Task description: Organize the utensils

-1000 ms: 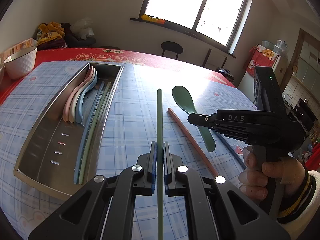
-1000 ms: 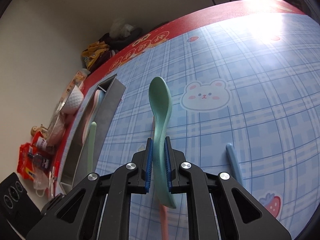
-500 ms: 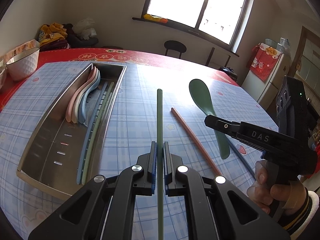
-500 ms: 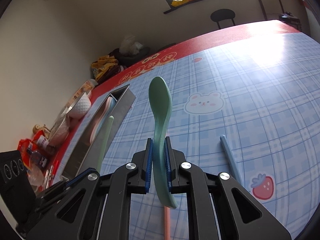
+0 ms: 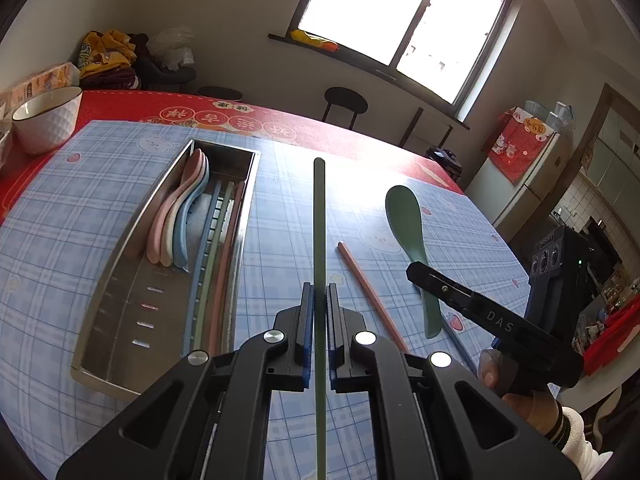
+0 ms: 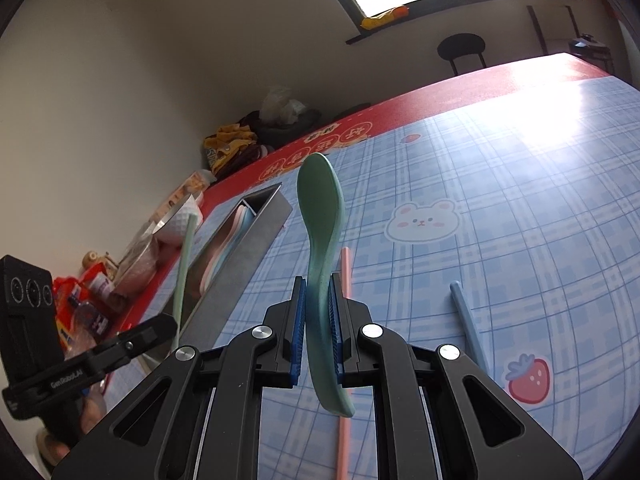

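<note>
My left gripper is shut on a green chopstick and holds it above the table, to the right of the steel utensil tray. The tray holds pink, white and blue spoons and several chopsticks. My right gripper is shut on a green spoon, lifted above the table; it also shows in the left wrist view. A pink chopstick and a blue chopstick lie on the tablecloth. The tray also shows in the right wrist view.
A white bowl stands at the table's far left edge, with snack packets and bottles near it. Stools stand beyond the far edge. A fridge is at the right.
Both grippers have risen and tilted, each keeping its hold. The right gripper with the green spoon has moved right and away from the left gripper.
</note>
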`<state>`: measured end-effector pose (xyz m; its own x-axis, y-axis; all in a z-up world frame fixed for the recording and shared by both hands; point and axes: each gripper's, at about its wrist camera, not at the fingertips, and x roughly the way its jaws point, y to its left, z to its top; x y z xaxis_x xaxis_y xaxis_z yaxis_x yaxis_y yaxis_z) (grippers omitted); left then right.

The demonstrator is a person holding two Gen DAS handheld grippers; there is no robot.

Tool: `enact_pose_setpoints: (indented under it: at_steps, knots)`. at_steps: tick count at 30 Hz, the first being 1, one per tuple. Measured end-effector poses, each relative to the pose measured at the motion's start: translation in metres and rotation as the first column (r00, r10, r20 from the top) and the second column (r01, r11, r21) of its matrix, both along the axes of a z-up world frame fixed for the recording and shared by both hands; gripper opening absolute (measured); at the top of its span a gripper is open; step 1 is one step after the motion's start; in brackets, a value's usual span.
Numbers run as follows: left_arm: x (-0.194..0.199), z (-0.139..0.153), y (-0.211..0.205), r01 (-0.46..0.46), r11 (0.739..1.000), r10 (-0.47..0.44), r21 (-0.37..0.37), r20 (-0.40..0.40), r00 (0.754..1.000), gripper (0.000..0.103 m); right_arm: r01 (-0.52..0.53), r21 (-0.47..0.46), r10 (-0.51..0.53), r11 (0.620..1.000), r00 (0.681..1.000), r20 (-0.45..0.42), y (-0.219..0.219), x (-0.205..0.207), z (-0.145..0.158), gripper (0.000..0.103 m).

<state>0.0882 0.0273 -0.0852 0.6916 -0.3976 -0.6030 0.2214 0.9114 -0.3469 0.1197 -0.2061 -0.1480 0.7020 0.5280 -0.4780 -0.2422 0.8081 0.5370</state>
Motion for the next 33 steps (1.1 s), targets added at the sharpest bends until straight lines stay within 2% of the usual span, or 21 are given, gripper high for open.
enact_pose_setpoints:
  at_steps: [6,12,15,16,23,33]
  knots:
    - [0.004,0.029,0.029,-0.054,0.999,0.054,0.002,0.045,0.998,0.006,-0.006,0.037,0.006,0.999,1.0,-0.008,-0.006,0.001,-0.004,0.012]
    - [0.014,0.038,0.045,-0.103,0.994,0.102,0.021,0.059,0.993,0.006,-0.016,0.052,0.016,0.999,1.0,-0.008,-0.01,0.001,-0.005,0.012]
    - [0.024,0.031,0.048,-0.114,0.993,0.113,0.023,0.031,0.993,0.005,-0.018,0.058,0.019,0.998,1.0,-0.01,-0.011,0.003,-0.005,0.012]
    - [0.028,0.028,0.049,-0.117,0.993,0.116,0.023,0.019,0.993,0.0,-0.017,0.059,0.018,0.998,1.0,-0.009,-0.011,0.003,-0.006,0.012]
    - [0.058,0.009,0.057,-0.135,0.989,0.139,0.059,-0.064,0.988,0.0,-0.021,0.061,0.021,0.998,1.0,-0.008,-0.011,0.004,-0.007,0.012]
    - [0.072,0.002,0.052,-0.098,0.995,0.099,0.016,-0.144,0.985,0.001,-0.027,0.073,0.028,0.997,1.0,-0.004,-0.015,0.004,-0.008,0.011]
